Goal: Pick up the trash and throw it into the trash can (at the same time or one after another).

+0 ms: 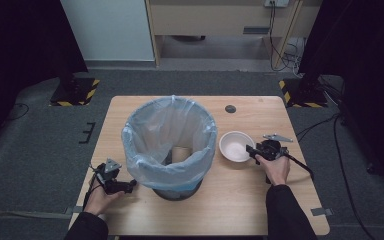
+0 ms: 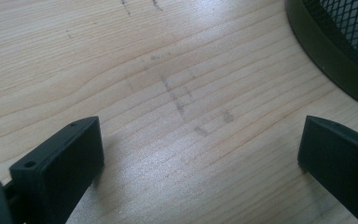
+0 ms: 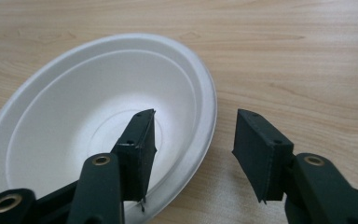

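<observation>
White bowl (image 3: 98, 121) on the wooden counter (image 1: 240, 200), just right of the lined mesh bin (image 1: 170, 145), its near rim straddled by the right hand-held gripper (image 3: 193, 135): one jaw over the bowl's inside, the other outside above the counter, parted and not pressing on the rim. Left hand-held gripper (image 2: 200, 149) spread wide over bare counter beside the bin's base, holding nothing.

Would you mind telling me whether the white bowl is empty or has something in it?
Empty: the white bowl stands upright on the table, its inside bare and clean.
</observation>
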`<state>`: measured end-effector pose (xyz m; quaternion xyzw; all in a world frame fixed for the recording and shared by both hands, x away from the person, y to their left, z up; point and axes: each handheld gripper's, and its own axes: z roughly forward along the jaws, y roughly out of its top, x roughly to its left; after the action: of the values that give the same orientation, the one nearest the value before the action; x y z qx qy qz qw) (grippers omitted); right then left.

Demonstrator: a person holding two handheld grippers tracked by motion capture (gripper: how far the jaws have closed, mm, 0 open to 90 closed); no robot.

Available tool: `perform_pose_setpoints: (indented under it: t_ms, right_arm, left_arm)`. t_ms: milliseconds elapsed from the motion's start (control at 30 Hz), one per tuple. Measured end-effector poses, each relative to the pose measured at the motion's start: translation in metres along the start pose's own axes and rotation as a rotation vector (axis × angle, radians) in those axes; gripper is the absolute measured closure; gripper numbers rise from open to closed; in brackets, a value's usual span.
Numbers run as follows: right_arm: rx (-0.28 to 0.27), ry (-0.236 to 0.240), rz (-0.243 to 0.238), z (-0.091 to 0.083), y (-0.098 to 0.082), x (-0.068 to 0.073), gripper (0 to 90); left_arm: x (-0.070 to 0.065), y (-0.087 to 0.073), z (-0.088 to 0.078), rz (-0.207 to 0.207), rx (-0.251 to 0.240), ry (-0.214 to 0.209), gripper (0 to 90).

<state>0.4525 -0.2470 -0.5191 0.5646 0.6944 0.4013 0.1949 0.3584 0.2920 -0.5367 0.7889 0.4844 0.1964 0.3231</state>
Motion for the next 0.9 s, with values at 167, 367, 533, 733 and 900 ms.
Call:
perform_pose_setpoints:
  t_ms: [167,367,533,733,900]
  right_arm:
    - [0.027,-0.005,0.009,0.001,-0.001,0.001,61.4]
    - [0.036,0.0,0.014,-0.003,0.0,0.002,75.6]
    - [0.014,0.014,0.029,-0.008,0.004,0.003,80.2]
    - [0.002,0.034,0.028,-0.015,0.01,0.006,82.1]
    - [-0.011,0.028,-0.013,-0.022,0.017,0.01,83.0]
  left_arm:
    - [0.0,0.0,0.0,0.0,0.0,0.0,0.0]
    - [0.0,0.0,0.0,0.0,0.0,0.0,0.0]
    - [0.0,0.0,0.0,0.0,0.0,0.0,0.0]
    - [0.0,0.0,0.0,0.0,0.0,0.0,0.0]
    - [0.0,0.0,0.0,0.0,0.0,0.0,0.0]
